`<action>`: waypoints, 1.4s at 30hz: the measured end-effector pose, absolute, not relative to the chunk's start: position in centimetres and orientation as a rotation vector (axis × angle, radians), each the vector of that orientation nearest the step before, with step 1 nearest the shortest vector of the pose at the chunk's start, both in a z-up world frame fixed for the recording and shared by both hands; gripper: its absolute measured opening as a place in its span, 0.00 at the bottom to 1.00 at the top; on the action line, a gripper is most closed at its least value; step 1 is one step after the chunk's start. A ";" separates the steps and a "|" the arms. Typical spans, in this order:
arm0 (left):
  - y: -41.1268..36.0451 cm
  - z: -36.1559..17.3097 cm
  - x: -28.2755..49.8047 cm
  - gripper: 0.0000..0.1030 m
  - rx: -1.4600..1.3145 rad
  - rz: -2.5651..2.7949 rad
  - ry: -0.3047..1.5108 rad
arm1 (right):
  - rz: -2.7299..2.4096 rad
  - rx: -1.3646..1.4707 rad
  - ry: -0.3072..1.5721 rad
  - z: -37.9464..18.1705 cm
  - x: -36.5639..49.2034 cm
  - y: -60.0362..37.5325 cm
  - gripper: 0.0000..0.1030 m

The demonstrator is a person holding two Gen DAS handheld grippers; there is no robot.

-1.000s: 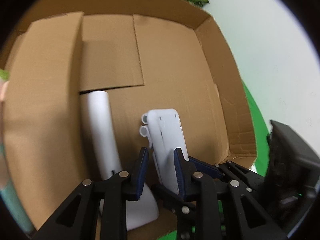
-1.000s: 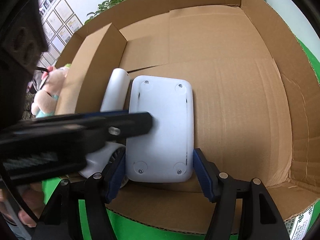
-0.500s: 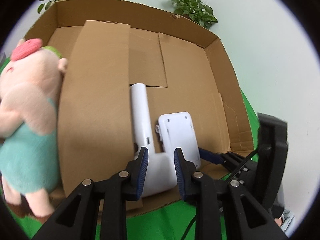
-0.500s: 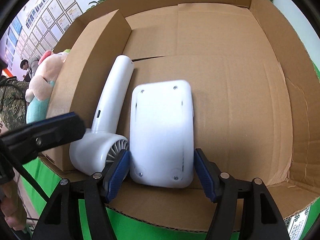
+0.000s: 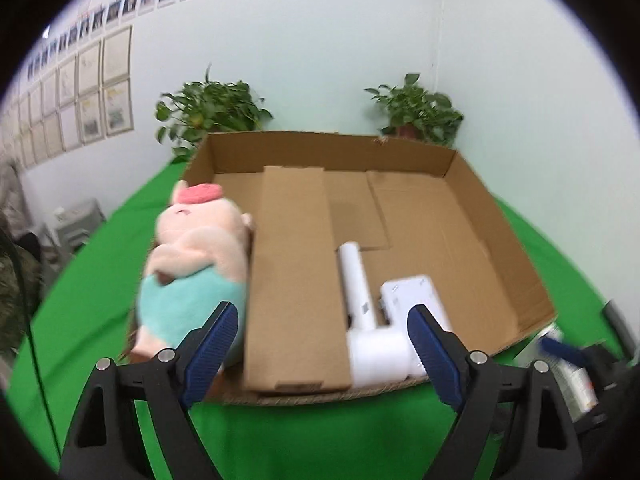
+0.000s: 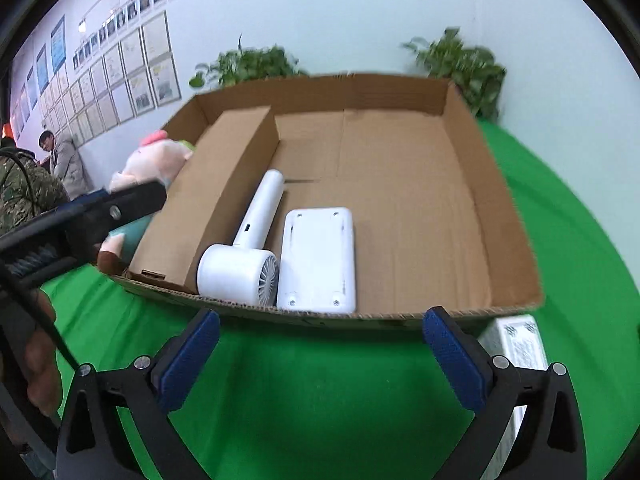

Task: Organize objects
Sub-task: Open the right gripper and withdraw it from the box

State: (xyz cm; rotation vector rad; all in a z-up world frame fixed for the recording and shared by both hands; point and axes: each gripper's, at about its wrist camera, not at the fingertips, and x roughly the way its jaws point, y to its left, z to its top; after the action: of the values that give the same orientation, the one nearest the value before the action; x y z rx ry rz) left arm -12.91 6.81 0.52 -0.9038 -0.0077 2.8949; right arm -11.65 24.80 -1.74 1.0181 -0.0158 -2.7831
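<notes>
A shallow cardboard box [image 6: 472,104] stands on the green cloth, also in the left wrist view [image 5: 504,240]. A white hair dryer [image 6: 248,240] and a flat white device [image 6: 318,256] lie side by side at its near edge; both show in the left wrist view, the dryer [image 5: 364,320] and the device [image 5: 412,296]. A pink plush pig [image 5: 196,264] lies in the left compartment behind a cardboard divider [image 5: 292,276]. My left gripper [image 5: 322,354] and right gripper [image 6: 320,356] are open and empty, in front of the box.
A white printed carton [image 6: 520,344] lies on the green cloth to the right of the box. Two potted plants [image 5: 208,112] stand behind the box against the wall. People stand at the far left [image 6: 60,156]. The other gripper [image 6: 100,216] crosses the right wrist view's left side.
Both grippers let go of the white device and drew back out of the box. Both jaws opened wide. The device now lies flat beside the dryer.
</notes>
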 end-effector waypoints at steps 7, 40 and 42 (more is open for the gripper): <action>5.9 -0.7 -10.5 0.84 -0.974 2.948 -0.020 | -2.839 0.870 -0.018 0.0 -6.8 26.5 0.99; 4.3 -0.1 -7.1 0.87 -0.858 2.955 -0.145 | -2.820 0.845 0.005 -0.3 -4.9 27.2 0.99; 4.3 -0.2 -7.1 0.87 -0.865 2.948 -0.143 | -2.810 0.829 0.007 0.0 -4.4 27.4 0.99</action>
State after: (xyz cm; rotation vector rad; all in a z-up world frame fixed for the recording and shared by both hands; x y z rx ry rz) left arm -7.12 4.32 -0.19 -0.8652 -0.1433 2.9481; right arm -4.44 27.39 -0.01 0.8290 0.0072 -2.8103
